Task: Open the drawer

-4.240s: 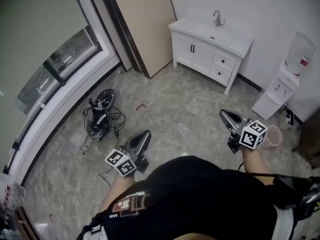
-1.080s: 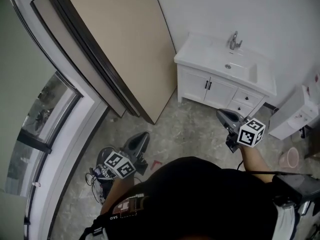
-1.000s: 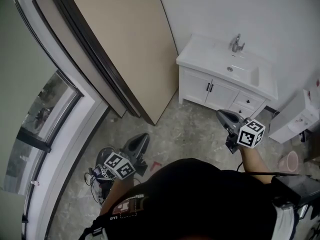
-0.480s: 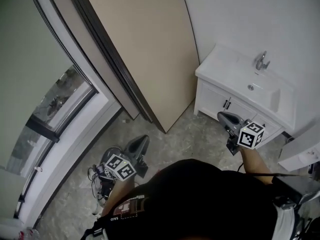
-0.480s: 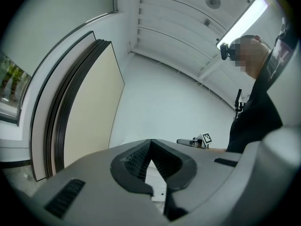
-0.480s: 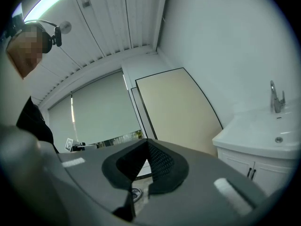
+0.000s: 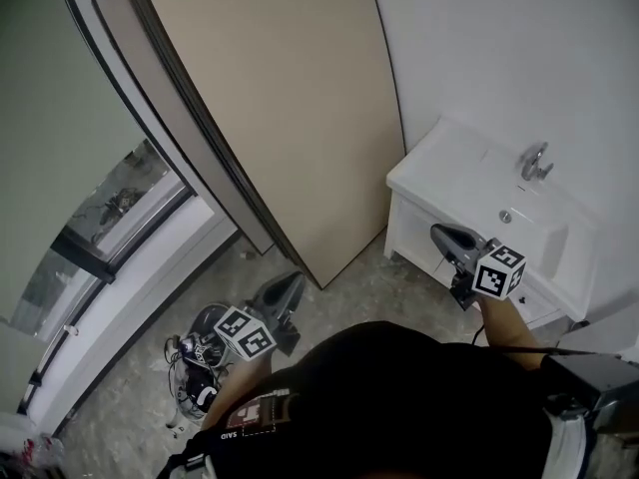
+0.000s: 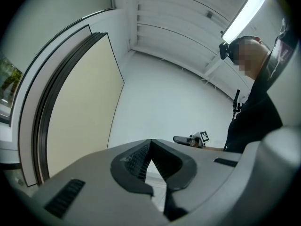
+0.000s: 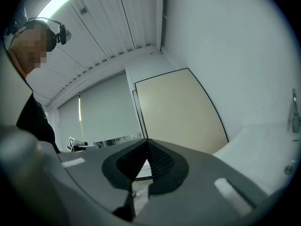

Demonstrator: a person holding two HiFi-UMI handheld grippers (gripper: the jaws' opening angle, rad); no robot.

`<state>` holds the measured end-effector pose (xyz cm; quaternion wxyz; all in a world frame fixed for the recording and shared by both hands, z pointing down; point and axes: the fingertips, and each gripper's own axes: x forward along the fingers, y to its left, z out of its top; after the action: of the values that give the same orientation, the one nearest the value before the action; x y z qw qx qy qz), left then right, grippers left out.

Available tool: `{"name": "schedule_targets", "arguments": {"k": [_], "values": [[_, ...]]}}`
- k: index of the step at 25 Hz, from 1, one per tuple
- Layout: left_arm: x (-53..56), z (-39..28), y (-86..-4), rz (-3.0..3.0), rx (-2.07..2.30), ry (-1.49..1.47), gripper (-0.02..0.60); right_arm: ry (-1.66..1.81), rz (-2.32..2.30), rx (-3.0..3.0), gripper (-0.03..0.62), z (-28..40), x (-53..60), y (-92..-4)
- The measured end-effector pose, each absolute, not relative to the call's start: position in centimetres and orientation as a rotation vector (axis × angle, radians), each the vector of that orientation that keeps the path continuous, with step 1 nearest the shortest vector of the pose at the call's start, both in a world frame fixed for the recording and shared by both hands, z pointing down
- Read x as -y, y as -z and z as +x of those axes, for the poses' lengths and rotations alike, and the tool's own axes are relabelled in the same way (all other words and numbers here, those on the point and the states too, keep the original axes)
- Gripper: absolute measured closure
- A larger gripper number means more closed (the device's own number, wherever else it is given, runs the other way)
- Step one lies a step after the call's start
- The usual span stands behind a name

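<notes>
Hovering before the white vanity (image 7: 451, 164) at the frame's right, the right hand-held gripper (image 7: 444, 236) is closed, empty; the left hand-held gripper (image 7: 288, 287), lower centre, likewise

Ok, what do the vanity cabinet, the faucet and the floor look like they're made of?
Vanity cabinet: probably painted wood or board, going by its smooth, even white faces. Faucet: metal, likely chromed, with a shiny silver look. Floor: stone-look tile or vinyl, with a mottled grey-beige pattern; which one isn't clear.
</notes>
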<state>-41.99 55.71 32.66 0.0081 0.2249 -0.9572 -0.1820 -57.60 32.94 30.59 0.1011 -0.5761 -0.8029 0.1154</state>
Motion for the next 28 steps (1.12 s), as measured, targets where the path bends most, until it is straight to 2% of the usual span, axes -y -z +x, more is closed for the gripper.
{"name": "schedule_targets", "arguments": {"k": [13, 19, 28], "values": [[-54.5, -56.5, -34.3, 0.967, 2.845, 0.59, 0.581, -0.369, -1.421, 2.514, 0.592, -67.7, -29.0, -33.2], [-58.6, -65.4, -33.6, 1.203, 2.747, 0.603, 0.581, -0.354, -1.259, 2.633, 0.592, -72.3, -32.2, -31.6], [-64.8, -74.7, -32.4, 1.427, 2.593, 0.544, 0.581, -0.412, -0.993, 2.759, 0.592, -76.6, -36.9, -30.9]]}}
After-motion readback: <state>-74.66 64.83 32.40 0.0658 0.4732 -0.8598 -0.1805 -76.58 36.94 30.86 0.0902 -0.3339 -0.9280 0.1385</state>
